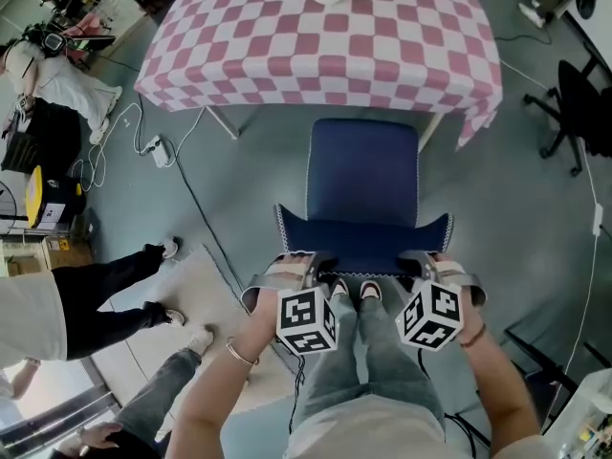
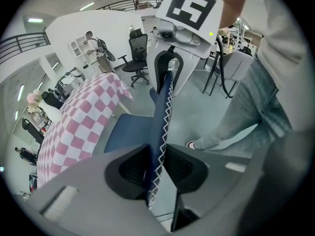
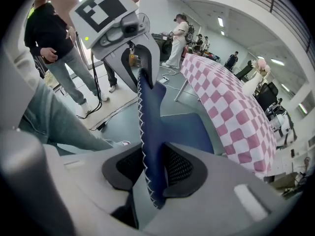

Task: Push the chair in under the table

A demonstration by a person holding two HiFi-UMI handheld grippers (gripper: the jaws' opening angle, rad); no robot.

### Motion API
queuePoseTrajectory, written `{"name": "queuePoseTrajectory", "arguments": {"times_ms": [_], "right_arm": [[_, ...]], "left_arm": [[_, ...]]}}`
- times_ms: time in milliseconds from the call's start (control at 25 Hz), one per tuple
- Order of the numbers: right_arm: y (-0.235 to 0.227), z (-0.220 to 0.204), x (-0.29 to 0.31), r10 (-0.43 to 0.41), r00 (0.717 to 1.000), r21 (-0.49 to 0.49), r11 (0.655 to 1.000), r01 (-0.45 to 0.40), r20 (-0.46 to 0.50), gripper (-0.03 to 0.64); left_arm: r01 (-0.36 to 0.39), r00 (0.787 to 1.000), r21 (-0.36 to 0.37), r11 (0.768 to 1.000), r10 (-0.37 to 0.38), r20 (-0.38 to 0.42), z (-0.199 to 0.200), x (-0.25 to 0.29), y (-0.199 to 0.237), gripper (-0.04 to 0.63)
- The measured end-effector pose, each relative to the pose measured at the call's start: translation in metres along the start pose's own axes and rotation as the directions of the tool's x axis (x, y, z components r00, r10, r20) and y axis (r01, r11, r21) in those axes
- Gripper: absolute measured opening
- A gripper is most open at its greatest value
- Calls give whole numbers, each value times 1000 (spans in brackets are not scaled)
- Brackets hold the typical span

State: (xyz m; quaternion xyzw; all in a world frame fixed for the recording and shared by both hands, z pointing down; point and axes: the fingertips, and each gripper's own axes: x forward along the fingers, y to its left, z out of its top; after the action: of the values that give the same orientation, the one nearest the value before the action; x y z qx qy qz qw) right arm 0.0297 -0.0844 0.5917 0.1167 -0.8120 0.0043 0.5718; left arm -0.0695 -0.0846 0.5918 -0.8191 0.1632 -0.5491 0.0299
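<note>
The blue upholstered chair (image 1: pixel 363 165) stood on the grey floor (image 1: pixel 516 189), facing the table (image 1: pixel 325 51) draped in a pink-and-white chequered cloth. Its seat front was at the cloth's overhanging edge and its backrest (image 1: pixel 363 240) was toward the person. The left gripper (image 1: pixel 298 264) was clenched on the backrest's white-stitched top edge near the left corner; both pads appeared to bear on it, though one was partly obscured. The right gripper (image 1: pixel 435 264) grasped the same edge near the right corner, pads pressed against the fabric. Bystanders' legs (image 1: pixel 105 285) stood at the left.
</note>
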Motion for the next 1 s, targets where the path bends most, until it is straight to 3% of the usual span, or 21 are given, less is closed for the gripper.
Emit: {"name": "queuePoseTrajectory", "arguments": {"times_ms": [160, 480, 1000], "right_arm": [[-12, -4, 1, -40, 999, 0, 999, 40, -1, 112], [-40, 0, 8, -21, 1000, -5, 1000, 21, 0, 112], [-119, 17, 28, -56, 998, 1, 998, 56, 21, 114]], "left_arm": [[-5, 1000, -43, 999, 4, -22, 6, 6, 9, 101], [-10, 1000, -70, 997, 9, -17, 9, 15, 36, 110], [-107, 994, -97, 990, 105, -24, 12, 41, 121, 125]]}}
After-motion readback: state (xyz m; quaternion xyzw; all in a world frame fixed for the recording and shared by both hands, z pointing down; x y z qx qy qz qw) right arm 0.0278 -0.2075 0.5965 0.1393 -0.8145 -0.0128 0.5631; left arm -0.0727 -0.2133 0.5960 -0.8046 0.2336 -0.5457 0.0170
